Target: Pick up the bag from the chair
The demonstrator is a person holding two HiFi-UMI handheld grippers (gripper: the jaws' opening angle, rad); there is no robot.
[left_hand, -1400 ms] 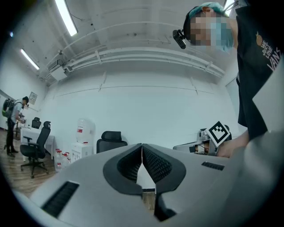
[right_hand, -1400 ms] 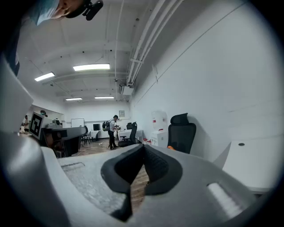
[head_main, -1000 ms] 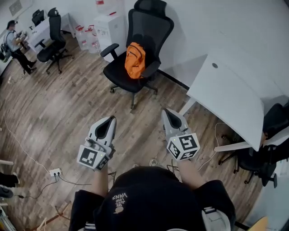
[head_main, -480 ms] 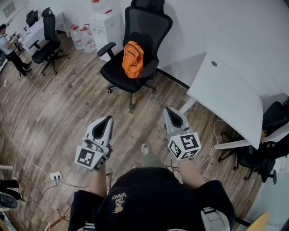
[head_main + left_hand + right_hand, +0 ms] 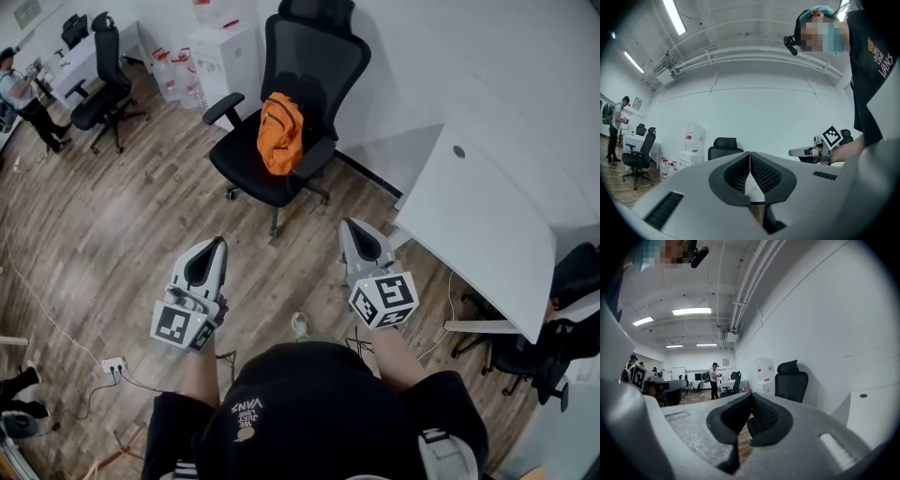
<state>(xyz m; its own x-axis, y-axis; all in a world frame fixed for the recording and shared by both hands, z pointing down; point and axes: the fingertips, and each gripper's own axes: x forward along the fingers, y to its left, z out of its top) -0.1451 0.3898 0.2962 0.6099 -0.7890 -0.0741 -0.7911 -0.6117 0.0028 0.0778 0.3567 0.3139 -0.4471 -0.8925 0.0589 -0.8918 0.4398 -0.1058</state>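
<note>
You hold both forearms out in front of your body, side by side, with the left gripper and the right gripper pointing forward over the wooden floor. Each marker cube sits just ahead of your hand, the left cube and the right cube both turned up toward the head view. Both grippers point toward the black chair but are well apart from it, with bare floor between.

The orange bag stands on the chair's seat, leaning against the backrest, between the two armrests. A white tabletop lies to your right, beside the chair.

Your hands and wrists are mostly covered by the gripper bodies in the head view. In the left gripper view only the top of the chair rises above the gripper's grey body, which hides the seat. The right gripper view likewise shows just the backrest, with the seat covered.

The left gripper has its jaws together, the ridged pads meeting at the tips with nothing between them. The right gripper is the same: jaws closed against each other, holding nothing and touching nothing.
</note>
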